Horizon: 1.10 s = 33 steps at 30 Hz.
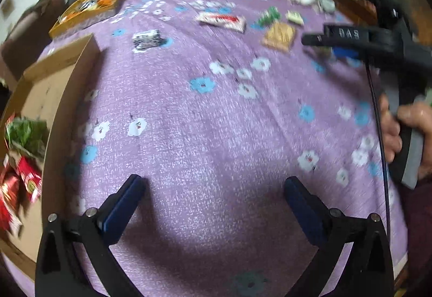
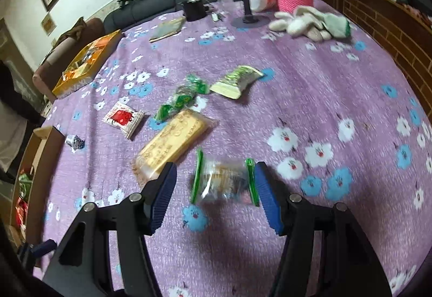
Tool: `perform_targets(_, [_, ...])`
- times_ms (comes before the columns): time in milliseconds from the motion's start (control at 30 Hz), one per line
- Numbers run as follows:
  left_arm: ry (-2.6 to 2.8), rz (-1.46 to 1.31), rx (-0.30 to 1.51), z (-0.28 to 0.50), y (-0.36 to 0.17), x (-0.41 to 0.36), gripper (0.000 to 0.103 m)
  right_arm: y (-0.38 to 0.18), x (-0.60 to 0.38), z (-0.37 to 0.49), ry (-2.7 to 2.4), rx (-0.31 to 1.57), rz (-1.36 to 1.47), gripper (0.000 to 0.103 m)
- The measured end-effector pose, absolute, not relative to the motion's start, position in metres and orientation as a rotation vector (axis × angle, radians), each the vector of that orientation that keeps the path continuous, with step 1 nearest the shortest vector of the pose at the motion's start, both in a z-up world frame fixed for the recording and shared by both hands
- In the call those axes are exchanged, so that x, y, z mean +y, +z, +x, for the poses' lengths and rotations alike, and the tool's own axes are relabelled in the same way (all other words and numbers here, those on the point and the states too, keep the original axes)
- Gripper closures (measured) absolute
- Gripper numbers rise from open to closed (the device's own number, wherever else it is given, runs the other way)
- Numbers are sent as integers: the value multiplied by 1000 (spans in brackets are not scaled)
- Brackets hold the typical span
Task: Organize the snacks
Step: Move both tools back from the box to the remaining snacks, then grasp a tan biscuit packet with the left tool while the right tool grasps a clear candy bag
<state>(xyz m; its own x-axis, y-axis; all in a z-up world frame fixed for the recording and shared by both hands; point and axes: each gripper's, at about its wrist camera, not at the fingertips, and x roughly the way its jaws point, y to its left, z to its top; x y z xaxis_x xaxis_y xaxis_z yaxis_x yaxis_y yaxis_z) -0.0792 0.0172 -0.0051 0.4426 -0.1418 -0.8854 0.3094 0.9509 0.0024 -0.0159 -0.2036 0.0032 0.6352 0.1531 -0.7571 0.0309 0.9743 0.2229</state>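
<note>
Hovering left gripper (image 1: pixel 214 205): jaws wide apart, holding nothing, above the purple cloth (image 1: pixel 216 121); cardboard box (image 1: pixel 67 75) of packets at its left.
Right gripper (image 2: pixel 214 191): jaws spread, straddling the green-edged clear snack pack (image 2: pixel 224 181), tilted down over it.
Pack: probably light, crinkly, slippery; best pinched across its middle.

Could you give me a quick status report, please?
Left gripper open, empty. Right gripper open around green-edged snack packet. Gold packet close by left finger.
</note>
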Motion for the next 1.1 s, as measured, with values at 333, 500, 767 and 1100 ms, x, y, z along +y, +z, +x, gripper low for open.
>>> perform_targets(333, [-451,95,966,-25,35,-14,45,9,-230,-20,99,829,345,70])
perform_targets(500, [-519,180,952,18,28,-65,44,14,-252,-24,97,792,450,70])
perform_targets(767, [-546,292,960,60,1,-112,43,17,-263,-23,115,776,510,70])
perform_targets(1100, [-568,223,956,37,14,-94,69,22,-262,-28,114,740,500,70])
